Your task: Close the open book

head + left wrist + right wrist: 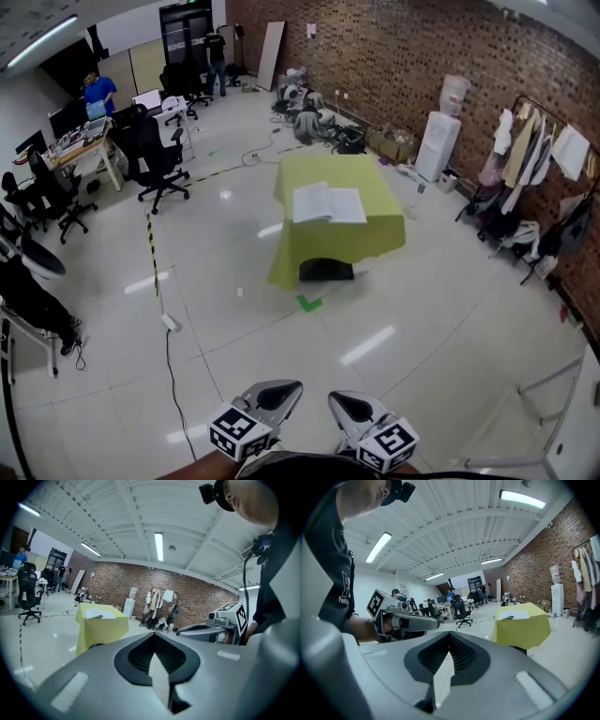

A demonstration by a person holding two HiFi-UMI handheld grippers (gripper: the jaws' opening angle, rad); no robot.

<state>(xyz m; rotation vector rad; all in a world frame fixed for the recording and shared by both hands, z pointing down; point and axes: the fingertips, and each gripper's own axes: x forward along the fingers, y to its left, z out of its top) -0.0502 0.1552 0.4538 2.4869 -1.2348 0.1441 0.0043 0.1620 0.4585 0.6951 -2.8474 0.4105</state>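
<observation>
Distance governs the coming move: the open book (328, 203) lies flat on the yellow-clothed tabletop (380, 234) at the centre of the head view, well apart from both tongs at the bottom edge. Its pages spread left to right and its spine runs away from the viewer. The left tongs (277, 394) and right tongs (342, 401) are both clenched on nothing. Neither looks clearly nearer, though the book sits more in line with the right. Bare floor lies between. A cable (173, 375) trails at lower left, an office chair (155, 159) stands at upper left, and both are off the straight path.
</observation>
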